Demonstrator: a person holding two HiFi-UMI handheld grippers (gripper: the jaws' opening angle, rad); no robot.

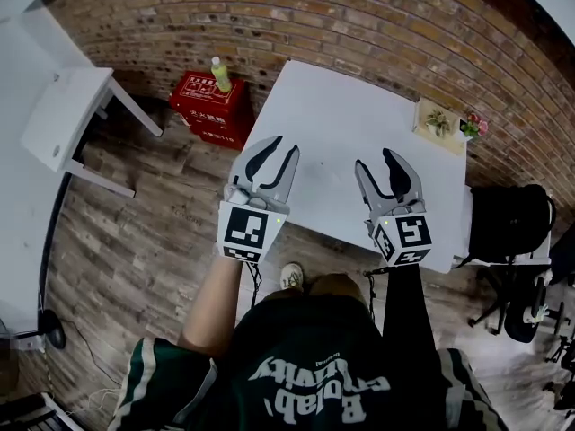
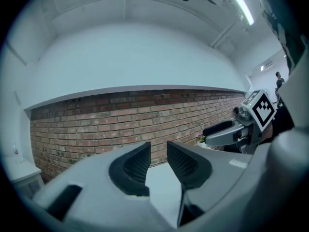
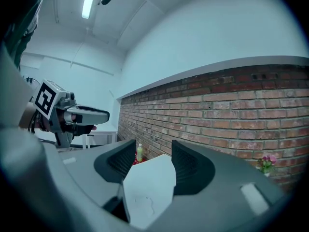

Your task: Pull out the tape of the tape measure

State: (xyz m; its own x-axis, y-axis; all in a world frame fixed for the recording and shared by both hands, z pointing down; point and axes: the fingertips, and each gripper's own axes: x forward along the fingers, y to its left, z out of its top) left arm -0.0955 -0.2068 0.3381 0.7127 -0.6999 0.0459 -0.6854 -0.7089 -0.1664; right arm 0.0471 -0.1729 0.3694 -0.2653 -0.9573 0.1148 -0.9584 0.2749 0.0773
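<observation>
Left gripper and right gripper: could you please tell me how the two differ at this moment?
Jaw gap: the left gripper has its jaws a narrow way apart, while the right gripper has them clearly wider.
Place: the left gripper hangs along the left edge of the white table, the right gripper over its right half.
Shared: both are open with nothing between the jaws, and both point toward the brick wall.

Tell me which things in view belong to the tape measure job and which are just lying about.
For the job:
- left gripper, open and empty
- right gripper, open and empty
- white table
- no tape measure is in view

Lying about:
- red box
- bottle on it
- flowers at the table's far corner
- small side table
</observation>
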